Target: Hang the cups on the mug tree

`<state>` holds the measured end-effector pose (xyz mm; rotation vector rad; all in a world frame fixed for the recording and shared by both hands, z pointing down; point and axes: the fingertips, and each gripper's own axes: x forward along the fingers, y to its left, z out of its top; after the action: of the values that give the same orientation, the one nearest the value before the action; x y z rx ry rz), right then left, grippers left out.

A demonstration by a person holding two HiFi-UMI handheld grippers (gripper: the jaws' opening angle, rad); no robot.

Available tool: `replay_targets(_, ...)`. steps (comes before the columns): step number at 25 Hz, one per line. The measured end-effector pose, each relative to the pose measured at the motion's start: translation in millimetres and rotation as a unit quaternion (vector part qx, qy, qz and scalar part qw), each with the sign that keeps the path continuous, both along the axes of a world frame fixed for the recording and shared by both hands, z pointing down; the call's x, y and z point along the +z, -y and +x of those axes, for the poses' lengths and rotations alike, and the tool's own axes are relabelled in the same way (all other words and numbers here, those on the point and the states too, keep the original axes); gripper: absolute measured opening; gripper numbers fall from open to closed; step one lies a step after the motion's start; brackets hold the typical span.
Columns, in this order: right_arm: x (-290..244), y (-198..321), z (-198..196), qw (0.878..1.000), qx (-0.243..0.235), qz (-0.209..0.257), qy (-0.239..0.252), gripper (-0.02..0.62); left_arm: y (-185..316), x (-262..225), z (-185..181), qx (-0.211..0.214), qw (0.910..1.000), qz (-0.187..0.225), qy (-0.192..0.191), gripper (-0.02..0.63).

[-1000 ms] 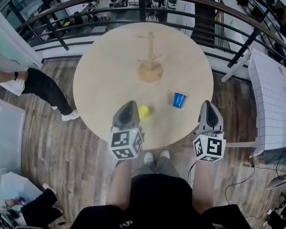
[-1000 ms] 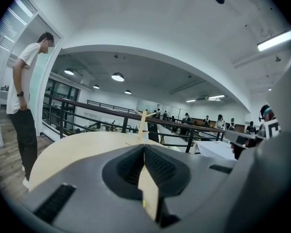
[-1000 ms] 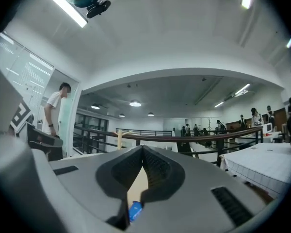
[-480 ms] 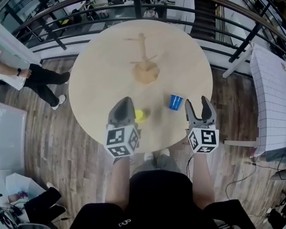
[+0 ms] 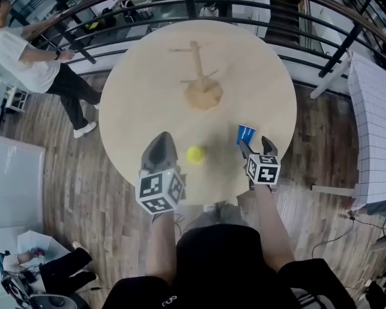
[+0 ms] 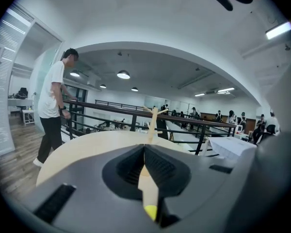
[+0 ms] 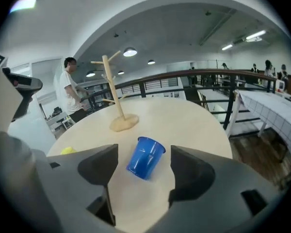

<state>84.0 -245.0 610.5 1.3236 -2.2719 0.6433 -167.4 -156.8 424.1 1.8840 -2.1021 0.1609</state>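
Note:
A wooden mug tree (image 5: 202, 76) stands on the far half of the round table (image 5: 135, 102). A blue cup (image 5: 245, 134) stands near the front right, a yellow cup (image 5: 194, 154) near the front middle. My right gripper (image 5: 255, 144) is opening just behind the blue cup (image 7: 145, 158), which sits in the gap ahead of its fingers without touching the pads. My left gripper (image 5: 162, 139) is shut and empty, left of the yellow cup. Past its tips in the left gripper view a sliver of the yellow cup (image 6: 151, 211) and the mug tree (image 6: 153, 123) show.
A dark railing (image 5: 116, 18) curves round the table's far side. A person (image 5: 26, 50) in a white shirt stands by it at the upper left. A white grid-patterned table (image 5: 376, 127) is at the right. Wood floor surrounds the table.
The right gripper has moved forward to the blue cup and its jaws have gone from shut to wide. The left gripper has hardly moved. The person at the left has walked toward the railing.

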Motion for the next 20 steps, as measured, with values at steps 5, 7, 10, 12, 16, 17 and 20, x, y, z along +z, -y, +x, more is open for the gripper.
replay_targets(5, 32.1, 7.8, -14.9, 0.998, 0.012, -0.065, 0.014, 0.333, -1.7, -2.1, -11.0, -0.013, 0.9999, 0.001, 0.003, 0.012)
replay_targets(7, 42.7, 10.4, -17.3, 0.997, 0.018, -0.077, 0.011, 0.333, -4.0, -2.2, -13.9, -0.018, 0.9998, 0.0, 0.002, 0.012)
replay_targets(10, 57.8, 10.8, -18.8, 0.995, 0.028, -0.097, 0.016, 0.333, -7.5, -0.3, -17.9, -0.024, 0.9997, -0.002, 0.001, 0.012)
replay_targets(12, 64.7, 10.3, -19.3, 0.993, 0.037, -0.111, 0.027, 0.333, -8.3, 1.5, -20.7, -0.026, 0.9997, -0.002, 0.001, 0.012)
replay_targets(16, 69.8, 10.7, -23.5, 0.992, 0.04, -0.118, 0.034, 0.331, -8.4, 1.4, -24.5, -0.027, 0.9996, -0.003, 0.003, 0.012)
replay_targets(17, 70.4, 11.5, -24.1, 0.991, 0.04, -0.12, 0.037, 0.331, -7.4, 0.3, -24.2, -0.026, 0.9997, -0.002, 0.003, 0.012)
replay_targets(20, 71.4, 13.7, -24.4, 0.991, 0.043, -0.124, 0.038, 0.296, -3.5, -3.3, -22.5, -0.022, 0.9997, 0.0, 0.006, 0.012)
